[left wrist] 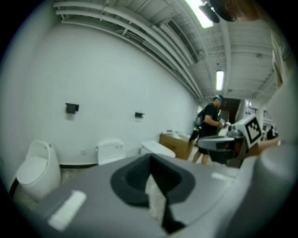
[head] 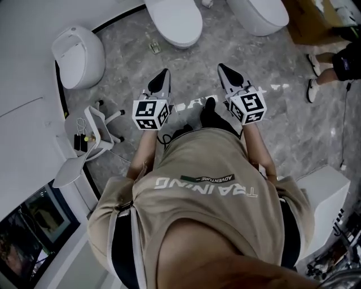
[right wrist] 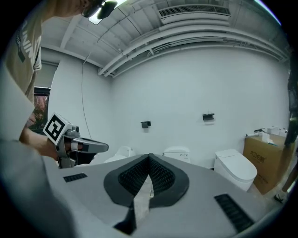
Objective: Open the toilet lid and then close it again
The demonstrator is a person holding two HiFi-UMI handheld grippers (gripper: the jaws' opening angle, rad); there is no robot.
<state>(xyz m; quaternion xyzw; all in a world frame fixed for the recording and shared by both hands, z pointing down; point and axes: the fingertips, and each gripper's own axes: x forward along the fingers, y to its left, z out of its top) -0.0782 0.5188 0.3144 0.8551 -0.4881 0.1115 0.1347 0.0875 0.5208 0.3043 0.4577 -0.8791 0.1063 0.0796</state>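
Note:
Three white toilets stand along the wall ahead, all with lids down: an egg-shaped toilet [head: 79, 56] [left wrist: 35, 169] at the left, a middle toilet [head: 175, 20] [left wrist: 110, 151] [right wrist: 177, 153] and a right toilet [head: 259, 14] [right wrist: 235, 169]. My left gripper [head: 165, 72] [left wrist: 150, 158] is held out in front of my body, shut and empty, pointing roughly at the middle toilet from well short of it. Beside it my right gripper [head: 221, 66] [right wrist: 149, 156] is also shut with nothing in it. Neither gripper touches a toilet.
A cardboard box [head: 310, 22] [right wrist: 263, 160] sits at the far right, with another person [head: 338, 62] [left wrist: 209, 121] standing near it. A white stand [head: 96, 127] is at my left and a white block [head: 327, 189] at my right. Grey marble floor [head: 192, 68] lies between me and the toilets.

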